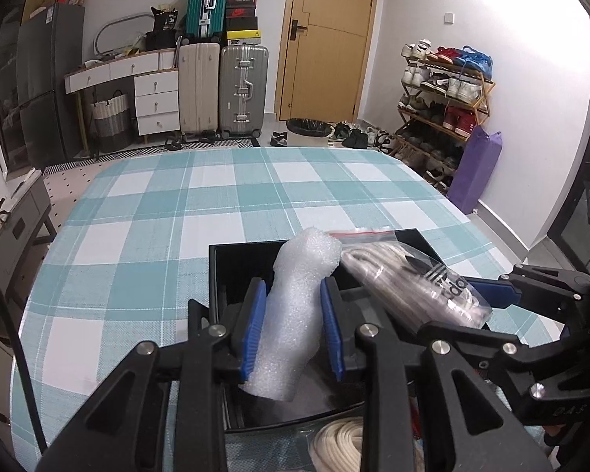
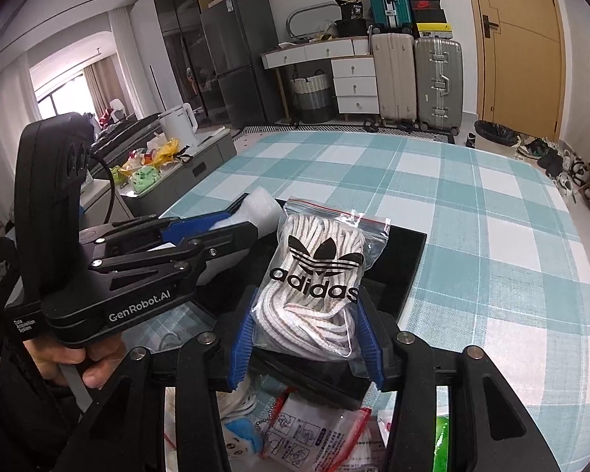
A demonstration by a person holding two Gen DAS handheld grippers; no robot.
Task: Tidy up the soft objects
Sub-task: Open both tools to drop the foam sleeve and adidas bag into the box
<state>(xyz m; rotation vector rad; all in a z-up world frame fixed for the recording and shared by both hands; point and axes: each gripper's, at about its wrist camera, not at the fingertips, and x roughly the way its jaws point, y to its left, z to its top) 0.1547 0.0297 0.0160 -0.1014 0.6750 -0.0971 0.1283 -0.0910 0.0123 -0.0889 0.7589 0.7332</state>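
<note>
Over the black box (image 1: 232, 259) on the checked bench (image 1: 145, 212), left tongs (image 1: 293, 326) grip a foam roll (image 1: 295, 306), right tongs (image 2: 305, 338) pinch a bag of laces (image 2: 314, 287); placing step, next likely lower both inside and release.

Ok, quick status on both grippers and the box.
Left gripper shut on foam roll. Right gripper shut on laces bag. Both over black box. Nothing in the way.
</note>
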